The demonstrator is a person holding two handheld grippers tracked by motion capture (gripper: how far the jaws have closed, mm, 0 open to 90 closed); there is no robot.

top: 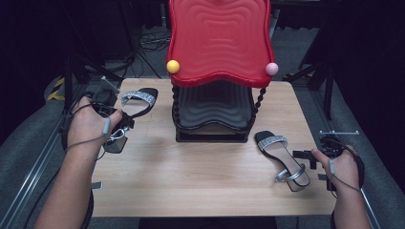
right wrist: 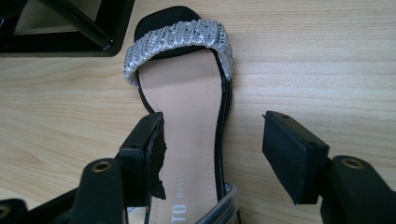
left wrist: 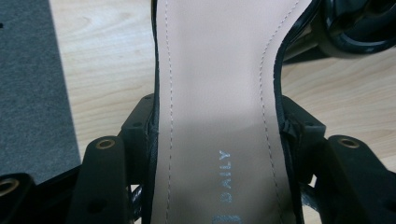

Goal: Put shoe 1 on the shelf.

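Wooden tabletop (top: 191, 176) under studio black: at lower right of the high view my right gripper (right wrist: 212, 154) stands open, jaws straddling the right sandal (top: 282, 160) without pressing it, ready to close. At middle left my left gripper (left wrist: 217, 140) clamps the left sandal (top: 131, 107) across its insole and holds it off the table. Beyond, at top centre, waits the red shoe rack (top: 219, 38).

Count: 2 black block-heel sandals with silver glitter straps, one at left (top: 135, 103), one at right (top: 282, 160). 1 red-and-black wavy plastic two-tier rack (top: 219, 43). 2 ball knobs: 1 yellow (top: 173, 66), 1 pink (top: 271, 68). 1 light wooden bench (top: 191, 176).
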